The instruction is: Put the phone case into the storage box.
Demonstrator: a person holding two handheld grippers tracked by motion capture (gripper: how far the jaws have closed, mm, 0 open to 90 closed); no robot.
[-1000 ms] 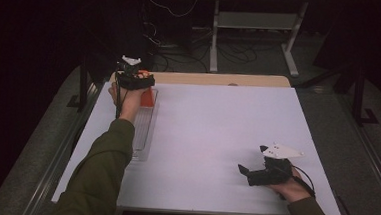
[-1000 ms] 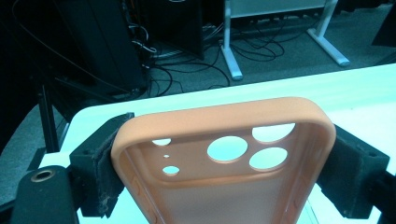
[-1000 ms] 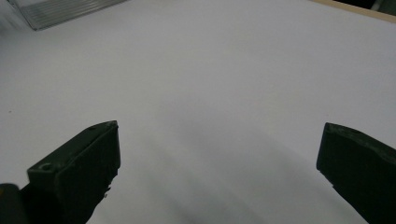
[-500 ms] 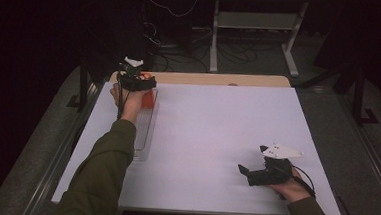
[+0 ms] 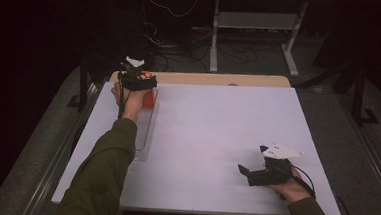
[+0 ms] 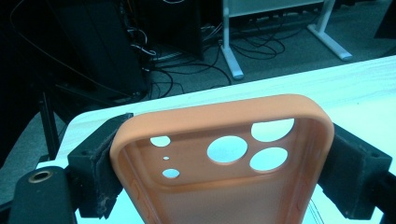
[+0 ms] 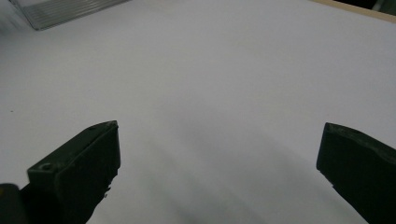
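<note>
Left hand-held gripper (image 6: pixel 224 163) clamps the orange phone case (image 6: pixel 224 154) across its side rims, jaws just easing. Case judged light, flexible, best held by rims. Right hand-held gripper (image 7: pixel 219 158) gapes empty.

- A white, flat rectangular surface (image 5: pixel 211 139) covers most of the high view, with a pale wooden strip (image 5: pixel 215 79) showing along its far edge.
- A clear ribbed plastic tray (image 5: pixel 144 134) lies flat near the surface's left edge, its long side running along that edge; one corner of it (image 7: pixel 60 11) shows at the top left of the right gripper view.
- A white metal stand with a low shelf and splayed feet (image 5: pixel 256 29) is on the dark floor beyond the surface.
- Black cables (image 5: pixel 182 52) lie tangled on the floor beside that stand.
- A black metal frame (image 5: pixel 83 81) stands off the surface's far left corner.
</note>
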